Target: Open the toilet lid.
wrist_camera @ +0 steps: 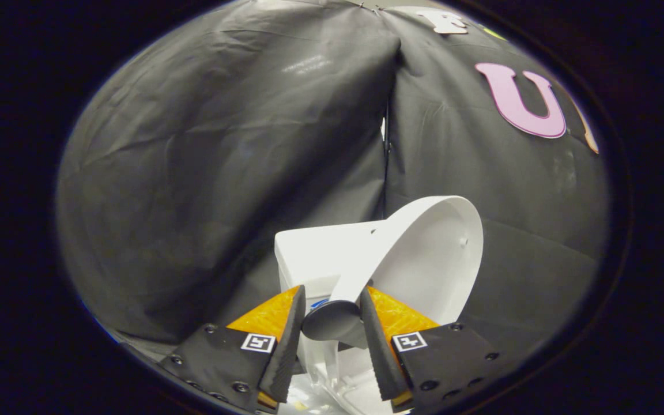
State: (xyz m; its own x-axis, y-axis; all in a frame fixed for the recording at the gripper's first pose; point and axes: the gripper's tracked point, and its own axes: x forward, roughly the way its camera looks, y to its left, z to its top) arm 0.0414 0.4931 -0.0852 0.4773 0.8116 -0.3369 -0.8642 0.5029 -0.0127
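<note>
Gripper view: claw (332,323) has the front edge of the toilet lid (424,259) between its fingers (286,340). The right finger looks to be on the rim; whether the left one touches, I can't tell, so a clamp isn't confirmed. Lid is raised well off the bowl (343,374), tilted toward 1 o'clock, with the tank (314,253) behind it at 11 o'clock. My read: nearly open. Follow the hinge arc up and back, don't push straight ahead, keep the squeeze light so the rim can pivot, and release once the lid leans on the tank.
</note>
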